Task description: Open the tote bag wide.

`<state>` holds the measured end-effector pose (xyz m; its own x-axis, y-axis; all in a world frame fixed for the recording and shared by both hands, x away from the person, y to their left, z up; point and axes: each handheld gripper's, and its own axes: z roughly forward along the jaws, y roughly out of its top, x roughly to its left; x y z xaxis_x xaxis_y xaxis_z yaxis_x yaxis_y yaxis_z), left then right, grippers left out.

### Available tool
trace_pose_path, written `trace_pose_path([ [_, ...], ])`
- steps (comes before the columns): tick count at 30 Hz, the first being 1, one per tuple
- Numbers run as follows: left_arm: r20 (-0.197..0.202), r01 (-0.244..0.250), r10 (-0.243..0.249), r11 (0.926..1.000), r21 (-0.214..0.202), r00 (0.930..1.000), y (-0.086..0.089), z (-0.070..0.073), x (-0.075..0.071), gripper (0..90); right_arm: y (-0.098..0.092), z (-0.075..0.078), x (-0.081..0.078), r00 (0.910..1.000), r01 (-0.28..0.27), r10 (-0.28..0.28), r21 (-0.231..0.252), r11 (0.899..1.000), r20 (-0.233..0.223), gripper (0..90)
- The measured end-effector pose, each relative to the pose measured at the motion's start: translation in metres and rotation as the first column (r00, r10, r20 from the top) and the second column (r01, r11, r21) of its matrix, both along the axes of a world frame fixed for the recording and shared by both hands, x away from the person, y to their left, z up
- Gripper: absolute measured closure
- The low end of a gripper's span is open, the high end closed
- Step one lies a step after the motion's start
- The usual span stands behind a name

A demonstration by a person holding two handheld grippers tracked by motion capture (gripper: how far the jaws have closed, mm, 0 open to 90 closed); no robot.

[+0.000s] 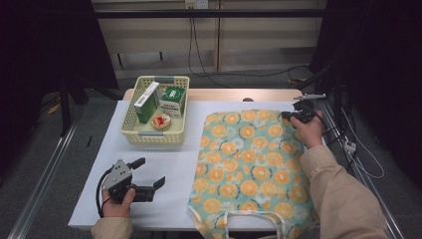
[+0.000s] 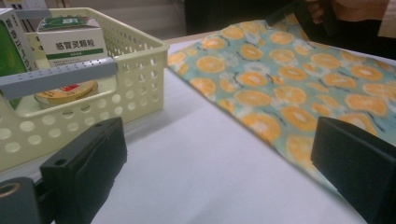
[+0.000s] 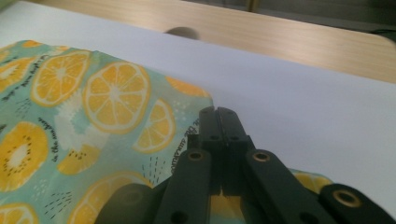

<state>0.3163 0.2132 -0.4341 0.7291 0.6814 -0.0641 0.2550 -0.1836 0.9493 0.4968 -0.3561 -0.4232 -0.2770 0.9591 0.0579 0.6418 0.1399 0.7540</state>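
Cord handles of the limp, light orange-slice-print cloth bag (image 1: 249,169) lie nearest; its far corner is pinched by the closed right claw (image 1: 293,115), left claw (image 1: 149,175) gaping empty.

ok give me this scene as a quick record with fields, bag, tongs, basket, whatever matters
work in hand: handling a cloth bag at its far right corner
bag: orange-slice print tote bag, lying flat on the white table cover, handles toward the person
right tongs: shut on the bag's far right corner
left tongs: open, holding nothing, resting left of the bag
basket: pale yellow perforated basket, left of the bag, apart from it
basket contents: two green-and-white medicine boxes and a small round tin
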Motion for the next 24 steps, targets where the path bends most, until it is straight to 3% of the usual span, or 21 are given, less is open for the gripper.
trace_pose_path([
  [1,0.000,-0.005,0.005,1.0000,-0.003,1.0000,0.000,0.000,0.001,3.4,-0.005,-0.001,0.004,0.9997,0.023,-0.024,-0.012,1.000,-0.006,90.0],
  [2,0.001,-0.007,0.007,1.0000,-0.003,1.0000,0.000,0.000,0.002,3.4,-0.012,-0.006,0.008,0.9987,0.037,-0.037,-0.007,0.999,-0.034,78.6],
  [3,0.001,-0.007,0.007,1.0000,-0.001,1.0000,0.000,0.000,0.002,3.4,-0.012,-0.006,0.008,0.9987,0.037,-0.037,-0.007,0.999,-0.034,78.6],
  [4,-0.001,-0.008,0.008,1.0000,0.000,1.0000,-0.001,0.000,0.003,3.4,-0.012,-0.007,0.009,0.9988,0.041,-0.042,-0.034,0.999,-0.025,59.9],
  [5,-0.003,-0.005,0.005,1.0000,-0.005,1.0000,-0.001,0.000,0.004,3.4,-0.010,-0.008,0.009,0.9993,0.020,-0.022,-0.060,0.998,-0.031,47.2],
  [6,-0.004,-0.001,0.001,1.0000,-0.003,1.0000,-0.001,0.000,0.004,3.4,-0.007,-0.007,0.007,0.9993,0.000,-0.002,-0.075,0.997,-0.036,42.9],
  [7,-0.006,0.001,-0.001,1.0000,-0.007,1.0000,-0.002,-0.001,0.005,3.5,0.001,-0.005,0.000,0.9986,-0.046,0.044,-0.069,0.997,-0.030,30.4],
  [9,-0.010,0.004,-0.004,1.0000,-0.008,0.9999,-0.004,-0.001,0.005,3.4,0.005,-0.003,-0.005,0.9980,-0.063,0.062,-0.065,0.996,-0.012,28.8],
  [10,-0.010,0.010,-0.010,0.9999,0.000,0.9999,-0.004,-0.001,0.005,3.4,0.015,0.001,-0.016,0.9922,-0.124,0.124,-0.085,0.989,-0.014,25.5],
  [13,-0.013,0.017,-0.017,0.9999,-0.002,0.9998,-0.005,-0.002,0.005,3.4,0.024,0.006,-0.028,0.9875,-0.157,0.157,-0.075,0.985,0.006,19.8],
  [14,-0.010,0.014,-0.014,0.9999,-0.007,0.9999,-0.005,-0.001,0.005,3.4,0.032,0.010,-0.042,0.9782,-0.205,0.207,-0.067,0.976,0.018,19.4],
  [16,-0.010,0.015,-0.015,0.9998,-0.011,0.9998,-0.004,-0.001,0.005,3.4,0.038,0.011,-0.050,0.9738,-0.225,0.227,-0.069,0.972,0.021,18.2],
  [17,-0.009,0.016,-0.016,0.9998,-0.015,0.9998,-0.005,-0.001,0.004,3.4,0.049,0.013,-0.067,0.9592,-0.279,0.281,-0.071,0.958,0.027,18.0],
  [18,-0.006,0.018,-0.018,0.9997,-0.016,0.9998,-0.005,-0.001,0.004,3.4,0.049,0.013,-0.067,0.9592,-0.279,0.281,-0.071,0.958,0.027,18.0],
  [19,-0.005,0.019,-0.019,0.9997,-0.014,0.9998,-0.004,0.000,0.004,3.4,0.055,0.013,-0.075,0.9519,-0.302,0.304,-0.068,0.951,0.034,17.9],
  [23,-0.006,0.015,-0.015,0.9998,-0.011,0.9999,-0.004,0.000,0.003,3.4,0.075,0.010,-0.107,0.9232,-0.382,0.382,-0.006,0.924,0.043,18.0],
  [24,-0.009,0.016,-0.017,0.9998,-0.007,0.9998,-0.004,-0.001,0.003,3.4,0.085,0.007,-0.122,0.9036,-0.427,0.426,0.004,0.904,0.043,17.3],
])
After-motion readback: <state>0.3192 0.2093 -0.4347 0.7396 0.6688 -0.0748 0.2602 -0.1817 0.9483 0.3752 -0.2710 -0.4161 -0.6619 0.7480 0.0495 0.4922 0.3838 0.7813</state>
